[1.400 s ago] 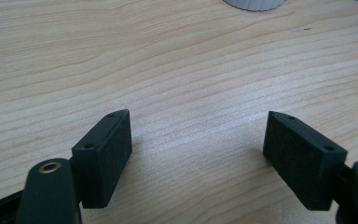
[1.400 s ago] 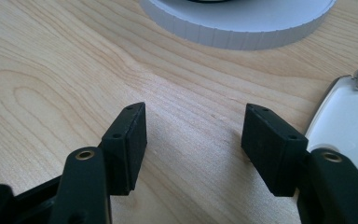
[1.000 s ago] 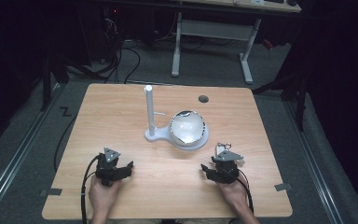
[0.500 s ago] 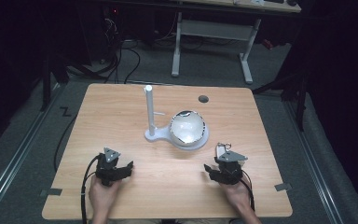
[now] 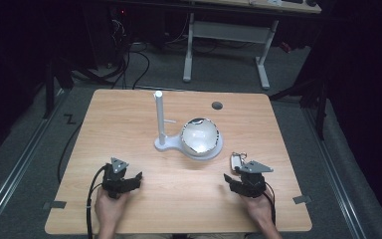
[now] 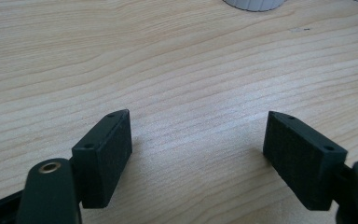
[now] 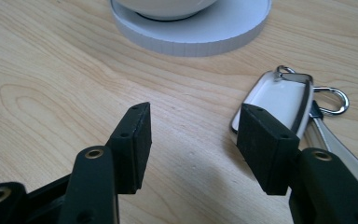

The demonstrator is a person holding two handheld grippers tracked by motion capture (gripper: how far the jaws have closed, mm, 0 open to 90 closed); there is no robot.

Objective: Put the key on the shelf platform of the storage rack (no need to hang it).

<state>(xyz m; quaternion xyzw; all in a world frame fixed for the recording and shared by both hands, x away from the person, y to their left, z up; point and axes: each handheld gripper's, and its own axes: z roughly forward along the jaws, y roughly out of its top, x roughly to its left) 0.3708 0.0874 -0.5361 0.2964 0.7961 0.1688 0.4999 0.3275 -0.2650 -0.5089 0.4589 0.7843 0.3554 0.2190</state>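
Observation:
A white key fob (image 5: 236, 160) with a metal ring lies flat on the wooden table (image 5: 129, 124), right of centre. My right gripper (image 5: 239, 176) sits just behind it, near the front edge. In the right gripper view the right gripper (image 7: 193, 116) is open over bare wood. The key fob (image 7: 279, 98) lies just beyond its right jaw and outside the gap. My left gripper (image 5: 124, 175) rests at the front left. Its jaws are wide apart in the left gripper view, where the left gripper (image 6: 198, 126) has only wood between them.
A white stand (image 5: 165, 145) with an upright post (image 5: 158, 117) occupies the table's middle. A shiny bowl (image 5: 200, 136) sits on its round base (image 7: 191, 35). A dark hole (image 5: 217, 105) marks the far right of the tabletop. A desk frame stands behind on the floor.
The right gripper has shifted slightly back toward the near edge of the table. The left gripper, the key fob and the stand have not moved.

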